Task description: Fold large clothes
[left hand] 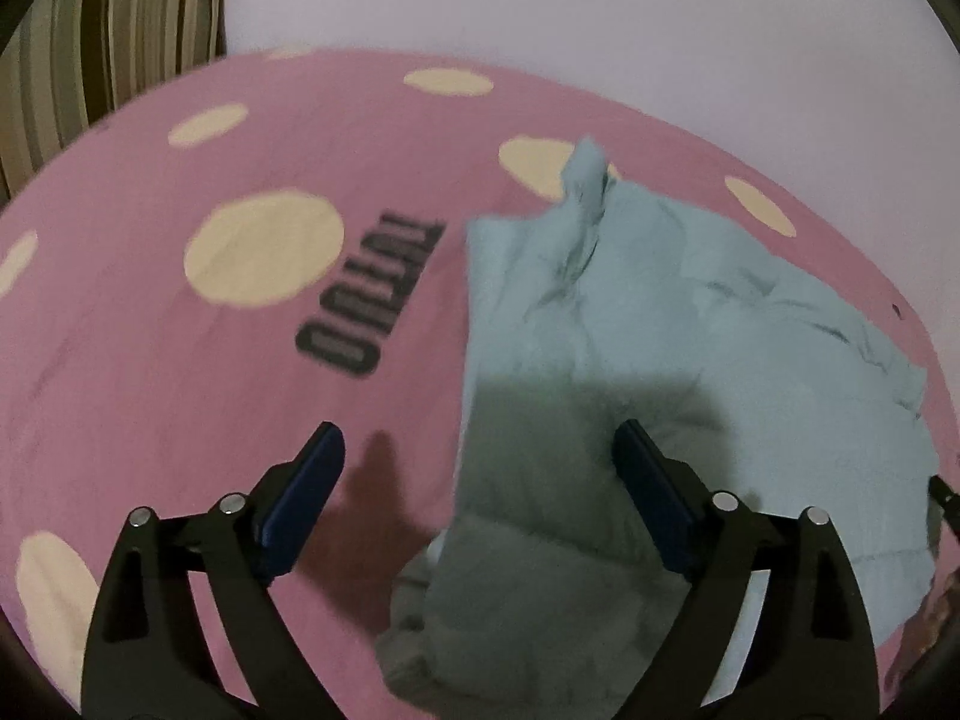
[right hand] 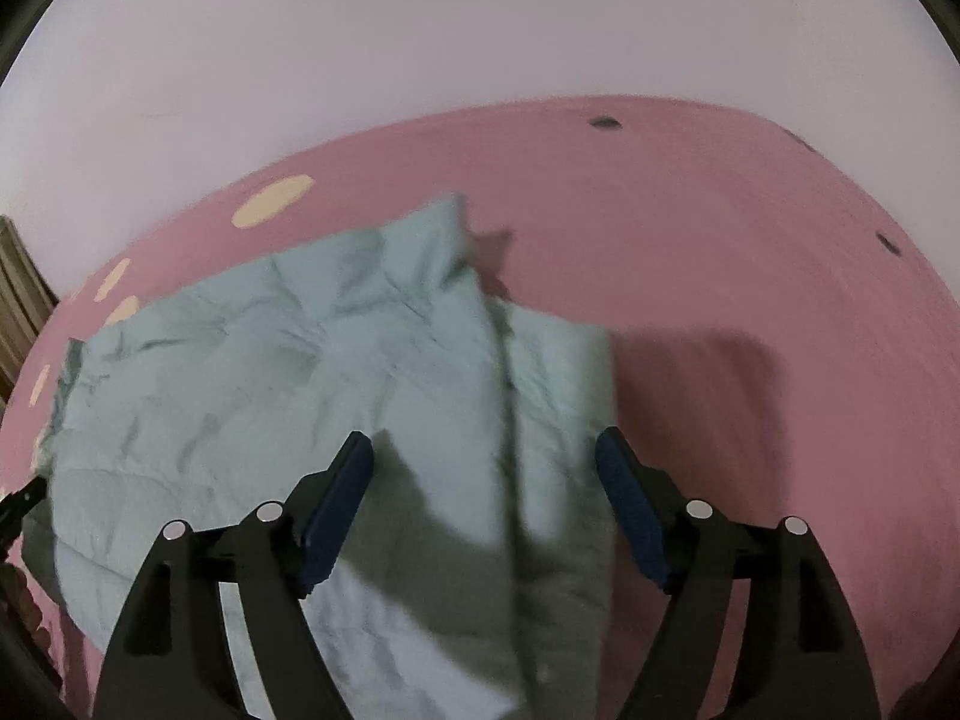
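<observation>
Two grippers hang over the bed, fingers spread wide and holding nothing: the left gripper (left hand: 480, 498) straddles the garment's left edge, the right gripper (right hand: 483, 504) sits above its right half. The pale blue garment (left hand: 690, 330) lies rumpled on the pink spotted bedcover (left hand: 180, 360), a loose flap (left hand: 585, 192) sticking up at about twelve o'clock. That flap and the creases may get trapped inside the next fold; a pinch taken here could also catch the bedcover beneath, dragging everything askew.
</observation>
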